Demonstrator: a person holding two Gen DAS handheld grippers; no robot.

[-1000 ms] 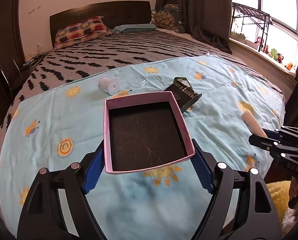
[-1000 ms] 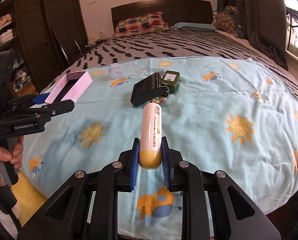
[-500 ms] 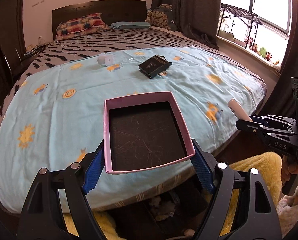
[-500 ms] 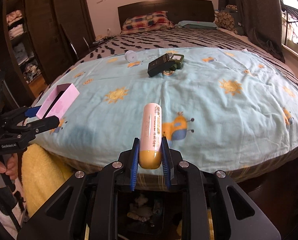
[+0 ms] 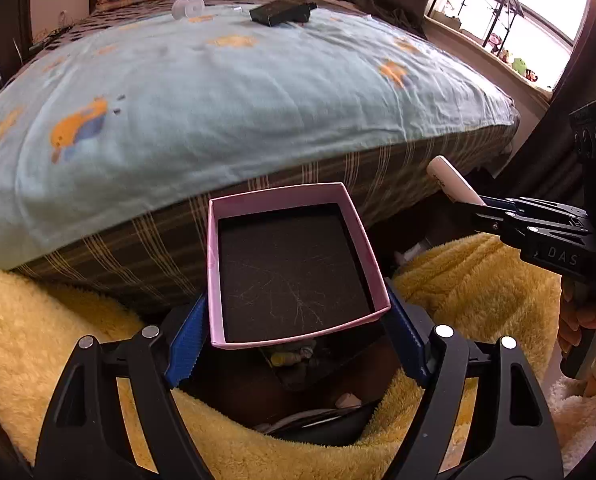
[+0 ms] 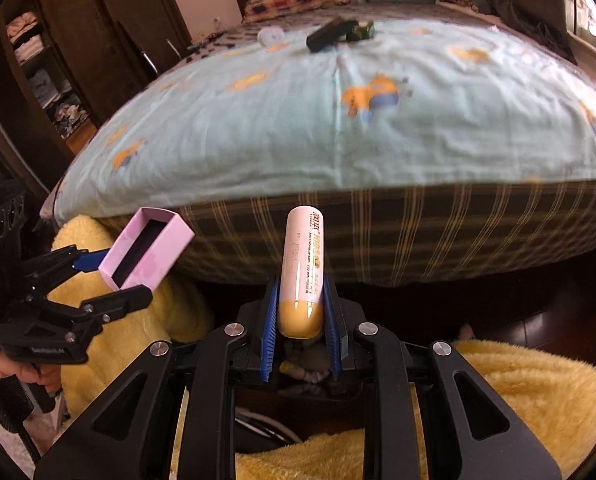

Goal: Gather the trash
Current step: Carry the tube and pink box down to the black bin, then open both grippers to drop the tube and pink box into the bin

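The left gripper (image 5: 294,336) clamps a pink box (image 5: 294,268) by its sides (open top up), and the right gripper (image 6: 300,320) pinches a white tube (image 6: 303,272) at its yellow end, both held off the bed's (image 6: 338,136) foot over a dark bin (image 5: 322,392) among yellow fleece (image 5: 38,352)

Bed edge (image 6: 418,236) blocks ahead; room below btwn yellow blankets (image 6: 538,400).

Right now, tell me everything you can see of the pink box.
The pink box is a shallow, open, lidless tray, seemingly cardboard, pale pink walls, dark scratched floor, empty. The left gripper clamps its two side walls between blue pads. It hangs tilted, off the bed, above a dark bin ringed by yellow fleece.
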